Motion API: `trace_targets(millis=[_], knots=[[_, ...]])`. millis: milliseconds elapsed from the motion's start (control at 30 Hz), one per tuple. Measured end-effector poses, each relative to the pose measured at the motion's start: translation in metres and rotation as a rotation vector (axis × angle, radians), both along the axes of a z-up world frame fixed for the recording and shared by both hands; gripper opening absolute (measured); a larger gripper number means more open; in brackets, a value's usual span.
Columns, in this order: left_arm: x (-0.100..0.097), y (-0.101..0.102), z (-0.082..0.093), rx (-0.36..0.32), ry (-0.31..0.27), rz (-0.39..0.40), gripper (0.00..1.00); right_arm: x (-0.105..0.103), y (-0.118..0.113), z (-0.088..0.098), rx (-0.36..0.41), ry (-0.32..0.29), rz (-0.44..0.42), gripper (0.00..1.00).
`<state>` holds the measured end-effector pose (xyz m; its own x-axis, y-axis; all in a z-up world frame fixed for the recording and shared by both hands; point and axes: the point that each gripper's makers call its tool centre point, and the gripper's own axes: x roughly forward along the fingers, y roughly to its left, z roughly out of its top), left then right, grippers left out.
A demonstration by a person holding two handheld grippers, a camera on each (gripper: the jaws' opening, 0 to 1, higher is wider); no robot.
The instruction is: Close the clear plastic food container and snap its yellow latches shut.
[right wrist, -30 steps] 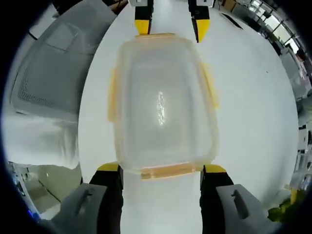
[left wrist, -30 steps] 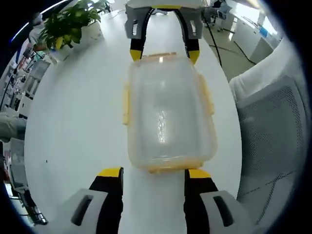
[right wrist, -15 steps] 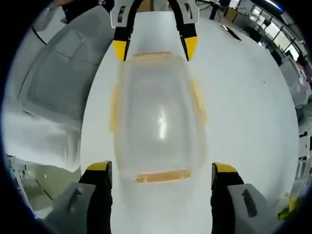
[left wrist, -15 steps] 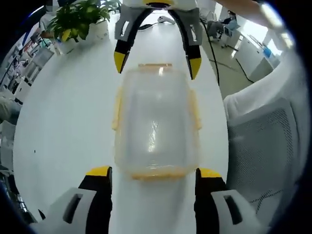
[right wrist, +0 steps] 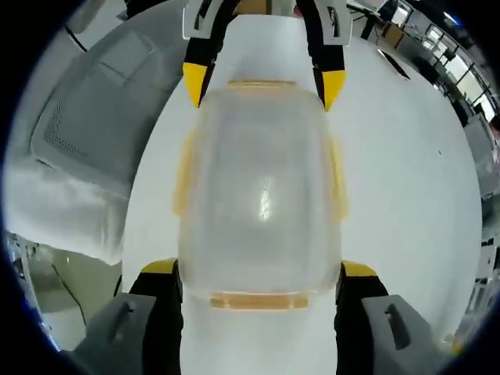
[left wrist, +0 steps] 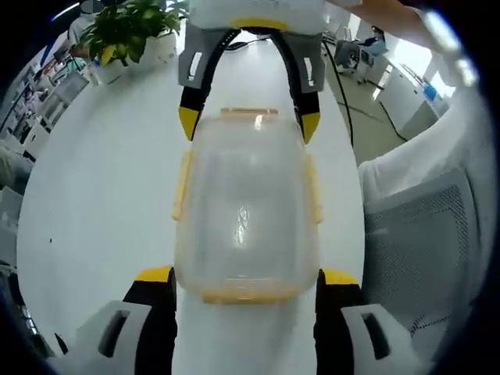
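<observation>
Facing pair: the two grippers stood at opposite short ends of the container, each camera looking along its length toward the other tool, probably so both end latches could be pressed at once.
Left gripper (left wrist: 244, 275): jaws spread wider than the container's near end, yellow tips flanking it on either side; whether they touched its corners could not be told. Nothing was clamped.
Right gripper (right wrist: 260, 269): likewise parted, its yellow tips standing just outside the near corners of the container, holding nothing.
Container (left wrist: 245, 209): it rested flat on the white table (left wrist: 101, 180), between the two tools, lid on top and seemingly seated. Clear, slightly cloudy plastic, rectangular with rounded corners, a soft glare on the lid.
Latches: pale yellow flaps, one on each side. The near latch (left wrist: 244, 294) in the left gripper view and the near latch (right wrist: 262, 300) in the right gripper view lay along the short ends; the side latches (right wrist: 184, 183) ran along the long edges. Whether any had snapped down could not be judged.
Stage: by my reading, the lid was placed and the latching was in hand.
Table: smooth, matte white, long and narrow.
Chair (left wrist: 422, 258): grey mesh back, beside the table edge.
Plant (left wrist: 125, 27): green leafy pot plant, well beyond the container at the table's far end.
</observation>
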<state>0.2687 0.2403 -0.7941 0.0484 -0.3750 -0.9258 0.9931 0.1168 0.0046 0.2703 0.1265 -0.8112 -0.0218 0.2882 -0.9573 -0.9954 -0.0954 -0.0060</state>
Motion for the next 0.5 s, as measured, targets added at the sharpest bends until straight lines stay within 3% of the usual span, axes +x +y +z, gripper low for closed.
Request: trace_targets(millis=[500], knots=[[-0.003,0.054,0.000,0.037,-0.002,0.003,0.68,-0.003,0.054,0.001,0.050,-0.003,-0.013,0.77]])
